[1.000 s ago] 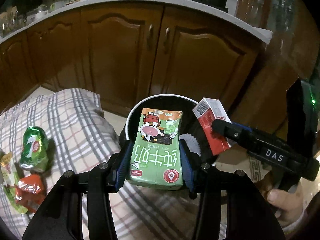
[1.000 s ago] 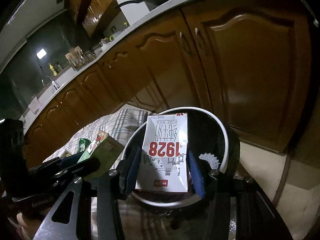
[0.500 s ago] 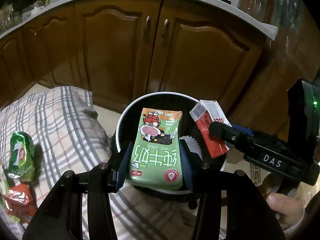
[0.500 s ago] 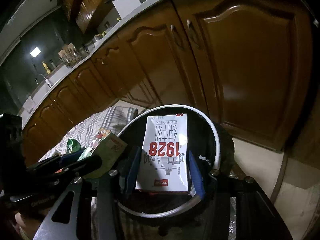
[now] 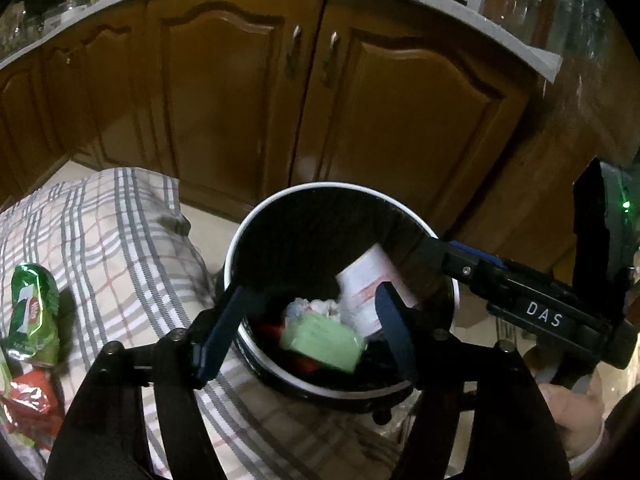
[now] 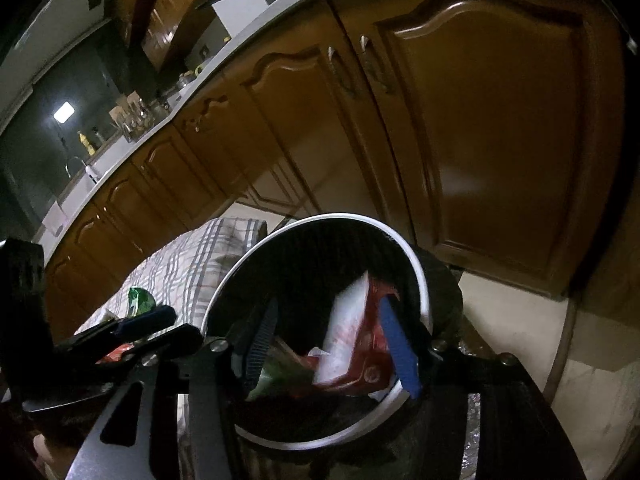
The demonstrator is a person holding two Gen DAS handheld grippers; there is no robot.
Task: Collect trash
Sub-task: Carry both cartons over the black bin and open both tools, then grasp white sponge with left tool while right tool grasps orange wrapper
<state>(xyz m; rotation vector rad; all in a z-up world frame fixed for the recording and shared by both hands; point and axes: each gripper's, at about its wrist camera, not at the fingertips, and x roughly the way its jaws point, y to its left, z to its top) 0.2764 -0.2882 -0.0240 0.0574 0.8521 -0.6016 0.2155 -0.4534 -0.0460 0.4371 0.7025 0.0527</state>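
Both grippers, left and right, are hovering over the bin, fingers just spreading to release; the green carton and white carton are dropping inside. Wrappers are waiting at nine o'clock.

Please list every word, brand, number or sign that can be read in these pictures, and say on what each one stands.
"DAS": white letters on the right gripper body, left wrist view.
Green can on the checked cloth: white logo, too blurred to read.
Green carton in the bin: print blurred, unreadable.
Red and white carton in the bin: print blurred, unreadable.
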